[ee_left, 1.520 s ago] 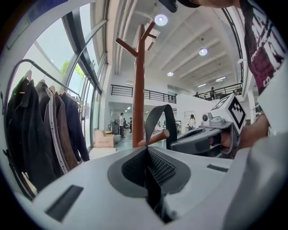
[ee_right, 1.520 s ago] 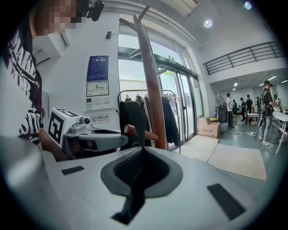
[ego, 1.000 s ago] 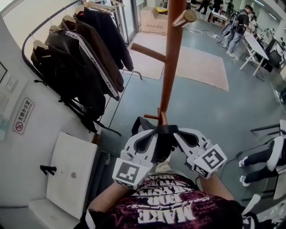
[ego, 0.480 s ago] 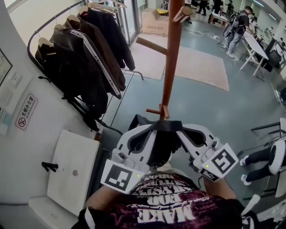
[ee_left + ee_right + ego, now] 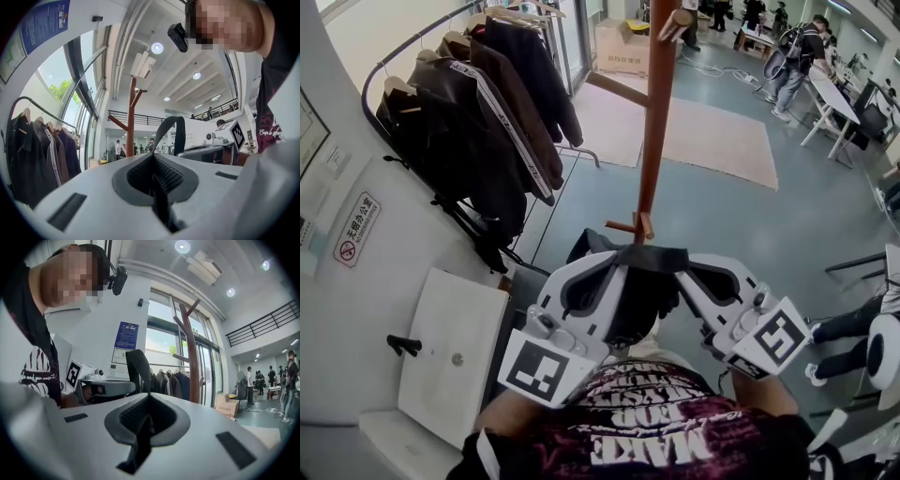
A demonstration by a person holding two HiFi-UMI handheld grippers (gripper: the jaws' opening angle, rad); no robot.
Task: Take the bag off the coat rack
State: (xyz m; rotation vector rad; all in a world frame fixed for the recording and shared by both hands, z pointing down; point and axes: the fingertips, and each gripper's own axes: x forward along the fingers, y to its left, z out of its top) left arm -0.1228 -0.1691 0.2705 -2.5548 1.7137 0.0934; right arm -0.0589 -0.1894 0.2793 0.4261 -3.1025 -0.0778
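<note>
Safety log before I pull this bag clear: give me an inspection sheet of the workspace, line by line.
Surface: grey floor, pale rug beyond the rack.
Job's things: black bag at the wooden coat rack, beside a low peg; whether it is off the peg cannot be told.
Clutter: cardboard box, white cabinet.
Grippers: left gripper and right gripper both shut on the bag's strap.
Cables: cord on the far floor.
Surroundings: dark jackets hanging at the left; person by a desk.

Coat rack (image 5: 652, 141) of smooth brown wood, bag (image 5: 645, 298) of matt black cloth
</note>
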